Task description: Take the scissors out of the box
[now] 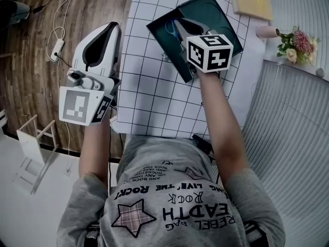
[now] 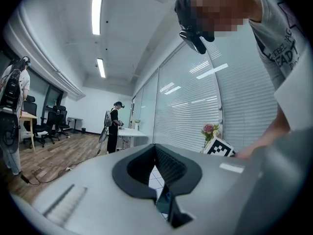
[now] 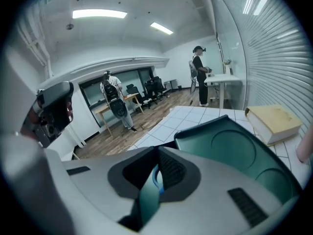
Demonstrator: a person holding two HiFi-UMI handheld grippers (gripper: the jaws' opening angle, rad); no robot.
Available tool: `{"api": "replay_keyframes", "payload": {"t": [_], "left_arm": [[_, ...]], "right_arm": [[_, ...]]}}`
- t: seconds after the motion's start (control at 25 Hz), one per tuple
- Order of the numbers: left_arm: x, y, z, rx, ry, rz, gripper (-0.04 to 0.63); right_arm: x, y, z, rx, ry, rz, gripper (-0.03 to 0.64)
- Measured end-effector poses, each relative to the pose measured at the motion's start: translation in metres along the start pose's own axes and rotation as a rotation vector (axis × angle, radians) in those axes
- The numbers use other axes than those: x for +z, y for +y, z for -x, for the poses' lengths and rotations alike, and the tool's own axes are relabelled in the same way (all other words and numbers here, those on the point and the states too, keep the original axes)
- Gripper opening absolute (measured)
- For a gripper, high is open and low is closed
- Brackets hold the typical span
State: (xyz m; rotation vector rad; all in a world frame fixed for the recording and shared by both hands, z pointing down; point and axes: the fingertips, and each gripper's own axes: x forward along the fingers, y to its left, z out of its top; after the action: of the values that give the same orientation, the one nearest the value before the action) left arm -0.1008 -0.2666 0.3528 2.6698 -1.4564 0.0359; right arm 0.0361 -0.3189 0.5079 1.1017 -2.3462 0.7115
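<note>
- Surface (image 1: 154,91): covered by a white cloth with a black grid; a wooden floor shows to its left.
- Box (image 1: 222,19): dark green, open, lying at the far middle of the surface; its lid stands raised toward the far side, with round hollows moulded in it.
- Scissors (image 1: 170,29): only a blue handle loop is visible, inside the box at its left part; the blades cannot be made out.
- Right hand-held gripper (image 1: 181,24): tilted down over the box, tips just beside the blue loop; jaws drawn together; the right gripper view shows the blue loop through the gap behind the tips; whether the pads press on it cannot be told.
- Left hand-held gripper (image 1: 111,32): held level at the left edge of the surface, well apart from the box; jaws together, gripping nothing.
- Other items: a tan book (image 1: 252,0) beyond the box; a bunch of flowers (image 1: 296,41) at the far right.
</note>
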Motion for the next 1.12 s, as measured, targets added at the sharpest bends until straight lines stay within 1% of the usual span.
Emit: {"api": "replay_keyframes", "payload": {"t": [0.28, 0.68, 0.88, 0.96, 1.12], "left_arm": [[-0.005, 0.000, 0.001, -0.005, 0.005, 0.012, 0.009], [-0.012, 0.000, 0.005, -0.011, 0.012, 0.028, 0.009], [-0.014, 0.001, 0.008, -0.012, 0.011, 0.036, 0.009], [-0.015, 0.001, 0.009, -0.013, 0.013, 0.039, 0.009], [-0.015, 0.002, 0.011, -0.009, 0.010, 0.046, 0.009]], "right_arm": [[-0.019, 0.006, -0.019, -0.023, 0.107, 0.067, 0.017], [-0.048, 0.005, -0.042, -0.050, 0.230, 0.037, 0.018], [-0.057, -0.002, -0.046, -0.092, 0.269, 0.024, 0.017], [-0.058, 0.000, -0.048, -0.085, 0.280, 0.019, 0.017], [-0.064, 0.008, -0.051, -0.038, 0.317, -0.014, 0.017]]}}
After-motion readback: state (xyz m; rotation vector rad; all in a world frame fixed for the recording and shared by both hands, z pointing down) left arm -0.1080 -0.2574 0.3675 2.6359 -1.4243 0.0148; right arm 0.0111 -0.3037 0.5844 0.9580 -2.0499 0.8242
